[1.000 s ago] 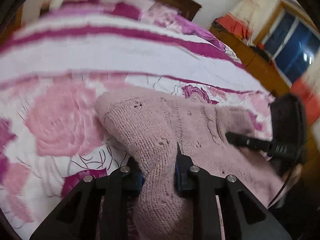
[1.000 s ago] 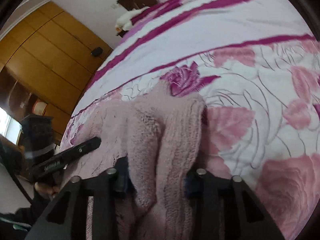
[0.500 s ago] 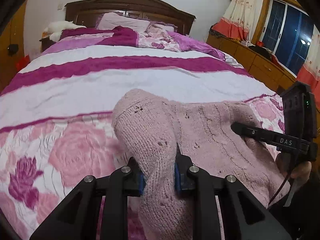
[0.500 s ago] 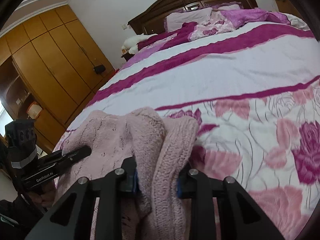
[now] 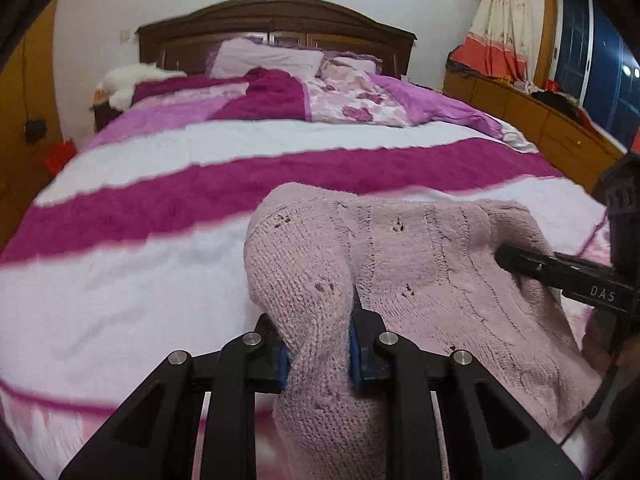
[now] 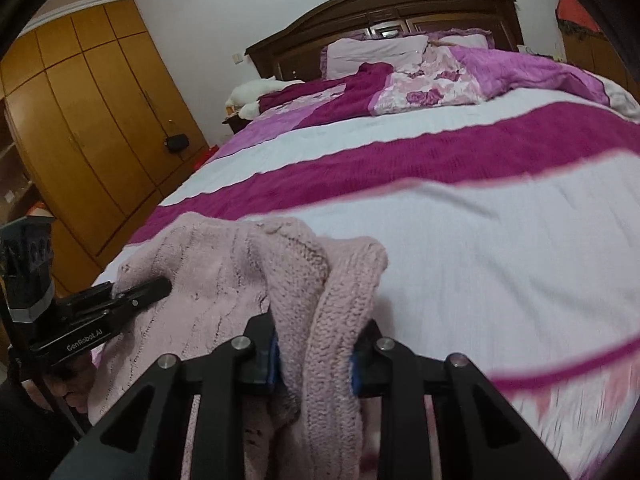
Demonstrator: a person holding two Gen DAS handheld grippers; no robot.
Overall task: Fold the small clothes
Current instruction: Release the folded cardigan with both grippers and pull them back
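Sweater (image 5: 420,264) hangs bunched between your two grippers above the near edge of the bed (image 5: 160,280); your left gripper (image 5: 318,354) is clamped on one fold, your right gripper (image 6: 314,360) on another.

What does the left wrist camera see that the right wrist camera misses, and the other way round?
Only the left wrist view shows the window and the curtain. Only the right wrist view shows the wooden wardrobe. Both show the pink knitted sweater pinched between each camera's own gripper, the left gripper and the right gripper, plus the striped bedspread, the headboard and the white plush toy.
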